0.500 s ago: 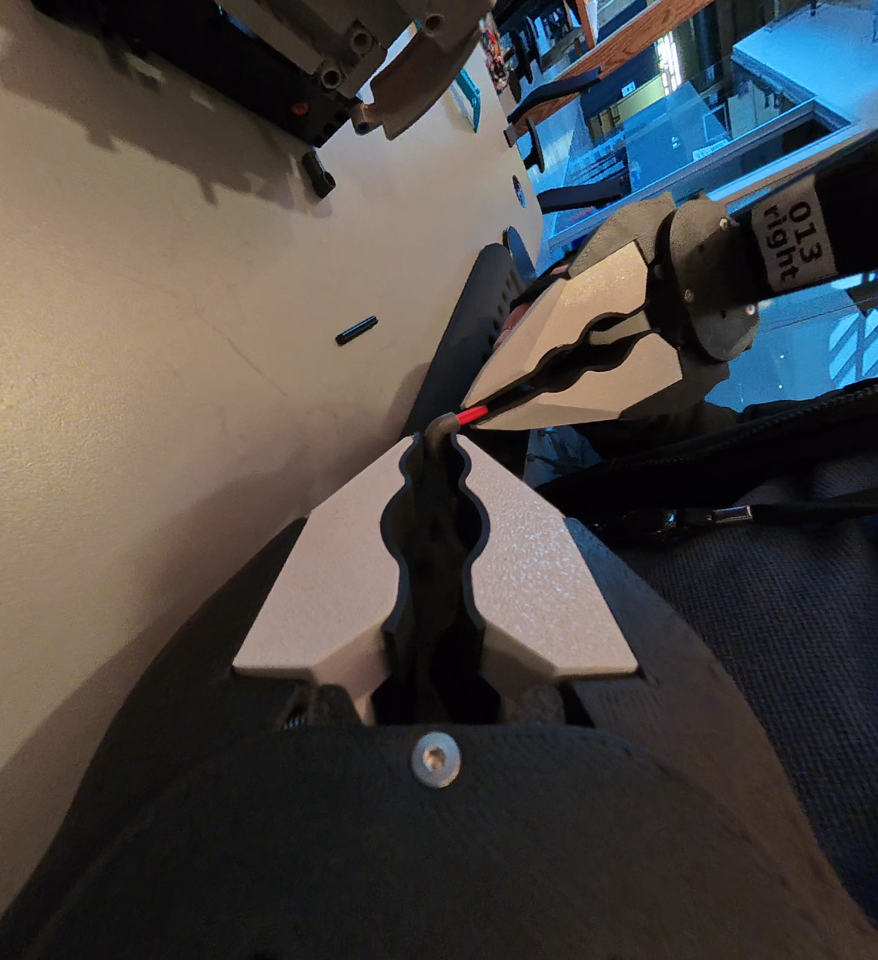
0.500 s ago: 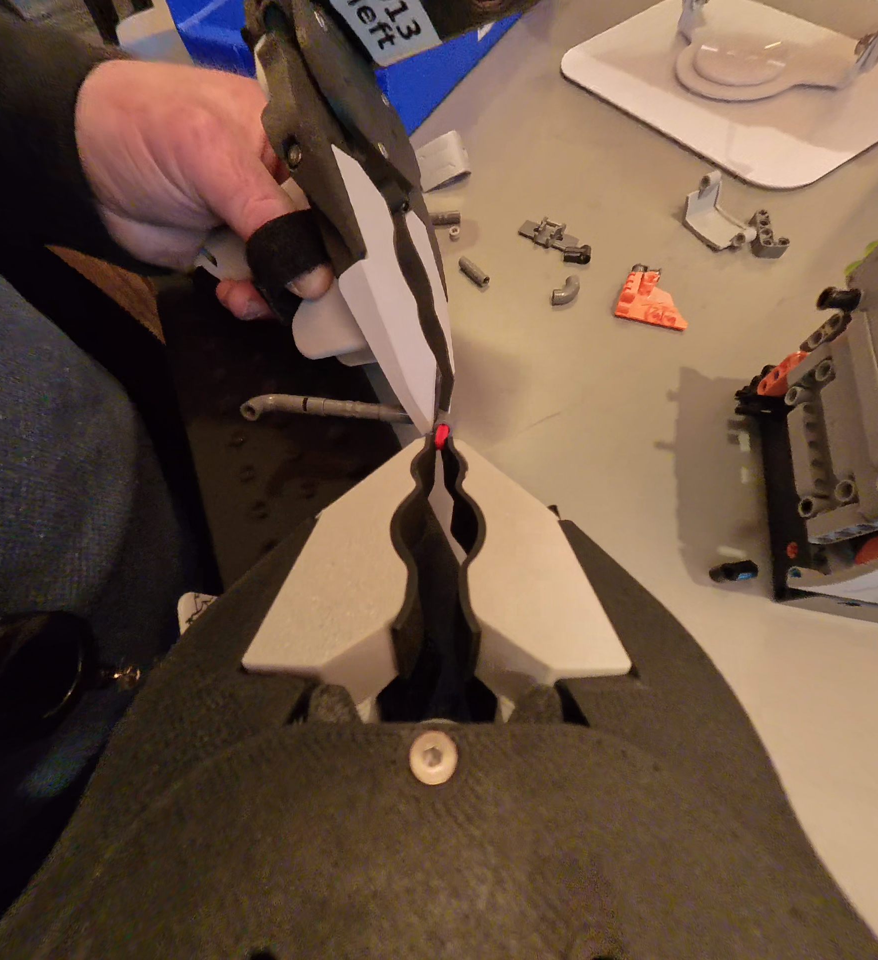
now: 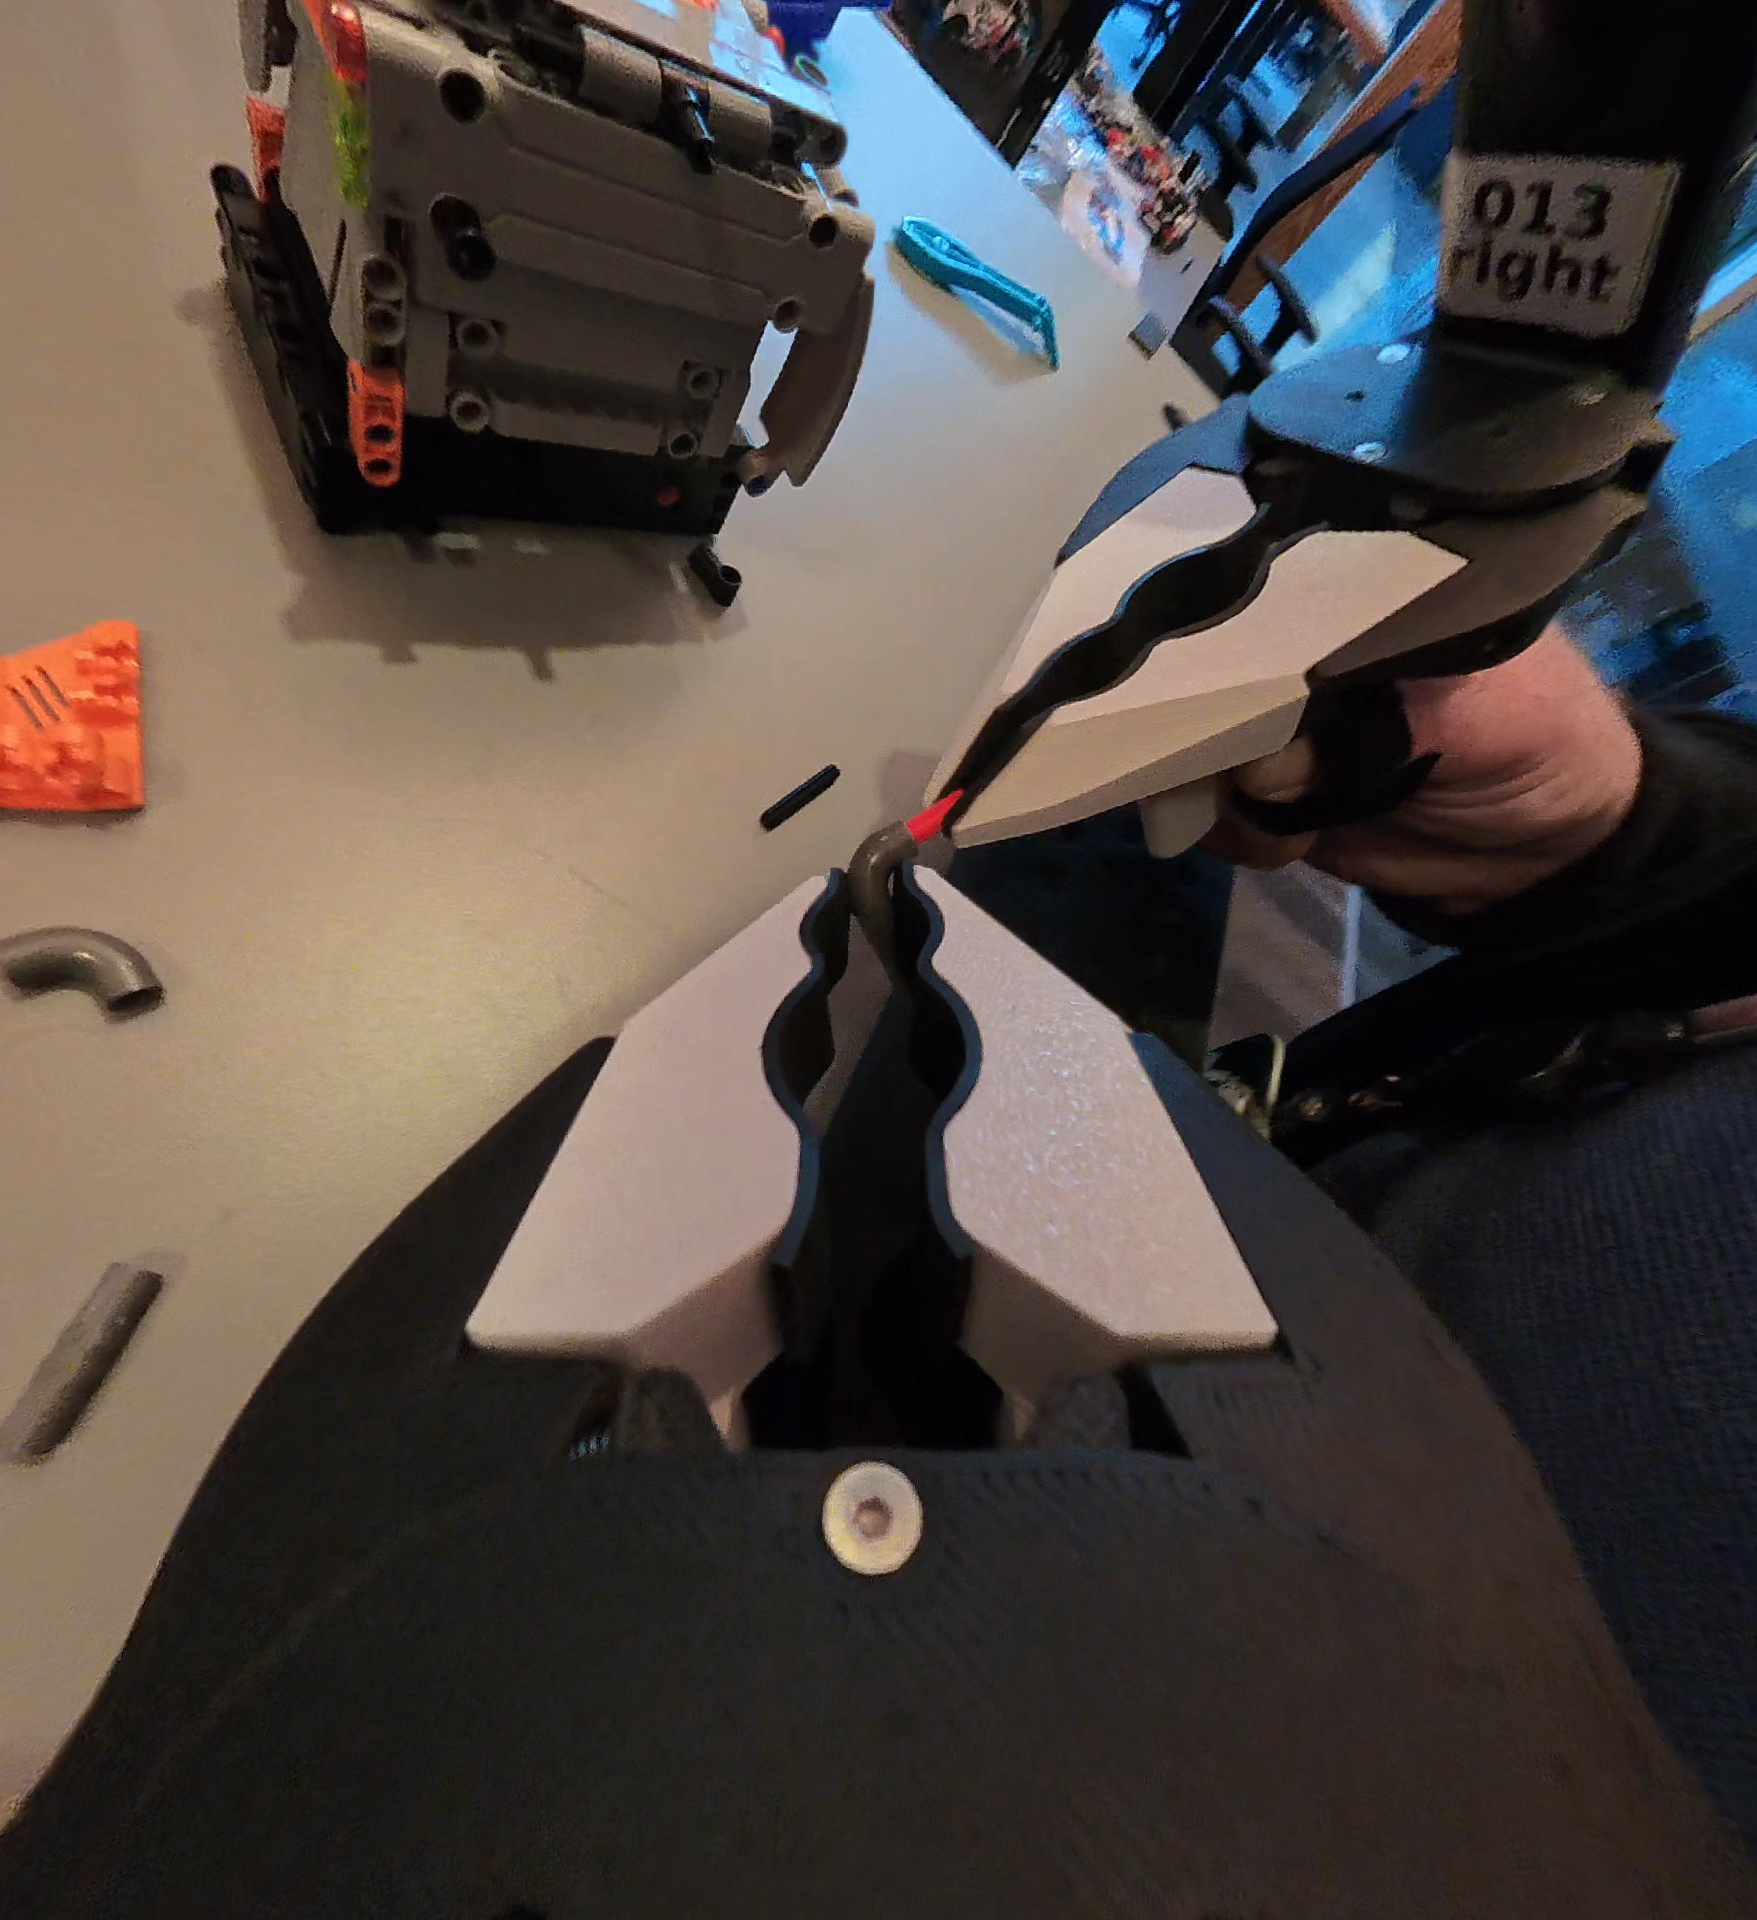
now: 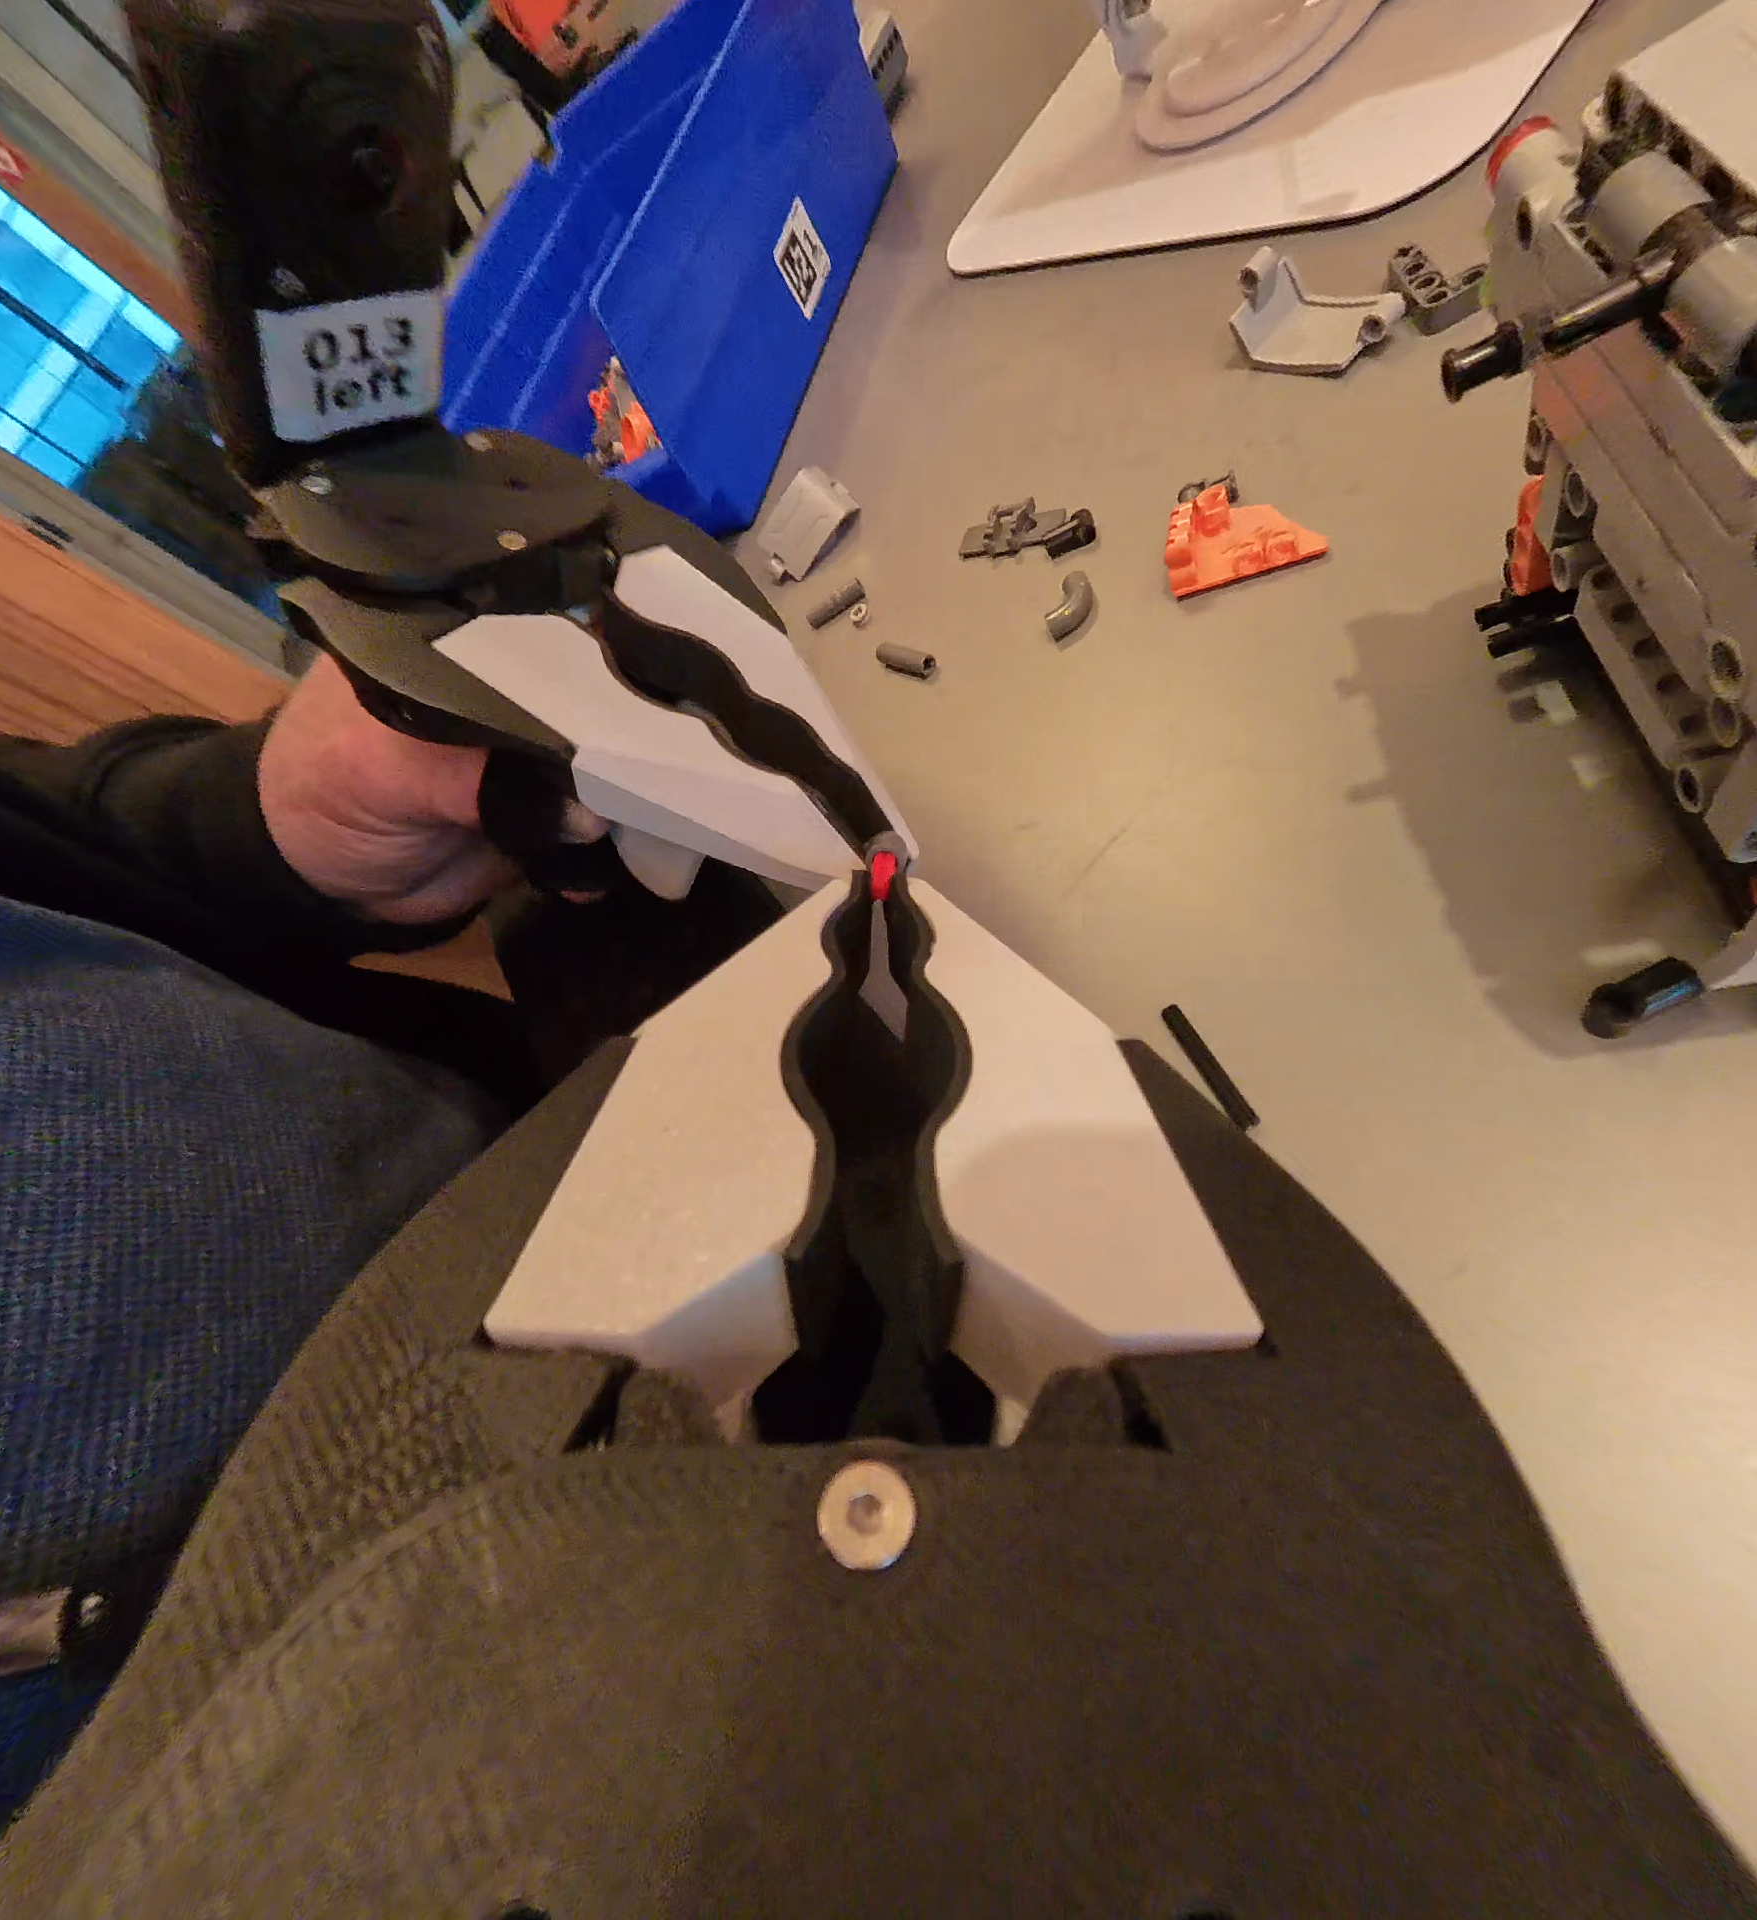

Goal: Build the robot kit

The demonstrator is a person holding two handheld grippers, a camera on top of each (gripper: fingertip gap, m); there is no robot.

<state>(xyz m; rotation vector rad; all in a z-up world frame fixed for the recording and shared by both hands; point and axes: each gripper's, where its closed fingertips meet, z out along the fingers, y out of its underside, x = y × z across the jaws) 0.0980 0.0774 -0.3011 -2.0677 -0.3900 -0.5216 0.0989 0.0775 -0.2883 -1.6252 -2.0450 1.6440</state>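
Observation:
My left gripper (image 3: 869, 888) is shut on a grey bent tube (image 3: 872, 857) whose curved end sticks out past its tips. My right gripper (image 3: 947, 812) comes in from the upper right, shut on a small red pin (image 3: 931, 826) that meets the tube's open end. In the right wrist view my right gripper (image 4: 879, 902) holds the red pin (image 4: 884, 873) against the tip of the left gripper (image 4: 889, 847), which a hand holds at the left. Both grippers hang over the table's near edge.
A grey brick-built model (image 3: 541, 291) stands on the grey table (image 3: 438, 935), also in the right wrist view (image 4: 1684, 520). Loose parts lie about: an orange piece (image 4: 1243, 545), a grey elbow (image 4: 1069, 606), a black pin (image 4: 1209, 1065). A blue bin (image 4: 697, 260) and a white tray (image 4: 1217, 177) stand behind. The tips of both grippers are at nearly the same place.
Both grippers have swung round together, still joined at the red pin and the tube. The model and loose parts now show much nearer in both views.

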